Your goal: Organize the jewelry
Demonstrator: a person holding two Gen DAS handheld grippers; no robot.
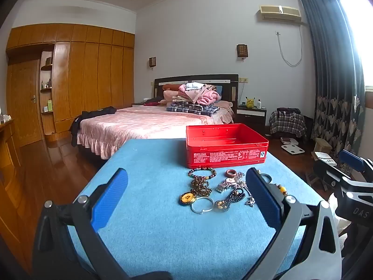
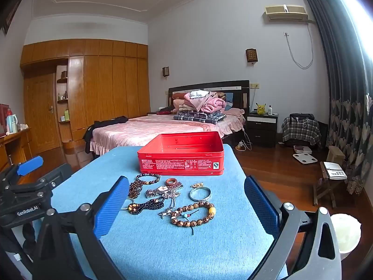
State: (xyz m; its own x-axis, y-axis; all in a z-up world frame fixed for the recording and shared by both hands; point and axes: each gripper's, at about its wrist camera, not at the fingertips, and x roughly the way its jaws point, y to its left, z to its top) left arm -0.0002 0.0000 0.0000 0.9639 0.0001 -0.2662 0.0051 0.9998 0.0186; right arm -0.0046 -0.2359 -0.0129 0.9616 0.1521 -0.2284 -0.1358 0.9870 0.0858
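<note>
A red open tin box (image 1: pixel 226 149) (image 2: pixel 181 157) stands at the far end of the blue table (image 1: pixel 151 221) (image 2: pixel 151 245). In front of it lies a pile of jewelry: a dark bead bracelet (image 1: pixel 202 172) (image 2: pixel 148 177), a watch (image 1: pixel 229 183) (image 2: pixel 160 190), a red ring (image 1: pixel 231 173) (image 2: pixel 171 182), a yellow pendant (image 1: pixel 187 198), a thin silver hoop (image 1: pixel 202 205), a silver bangle (image 2: pixel 200 194) and a brown bead bracelet (image 2: pixel 193 213). My left gripper (image 1: pixel 186 196) is open and empty, above the table just short of the pile. My right gripper (image 2: pixel 186 200) is open and empty, likewise.
The table's right edge drops to a wooden floor (image 2: pixel 279 175) with a small stool (image 2: pixel 331 179) and a scale (image 2: pixel 305 158). A bed (image 1: pixel 144 123) stands beyond the table. The other gripper shows at the side of each view (image 1: pixel 349 182) (image 2: pixel 25 186).
</note>
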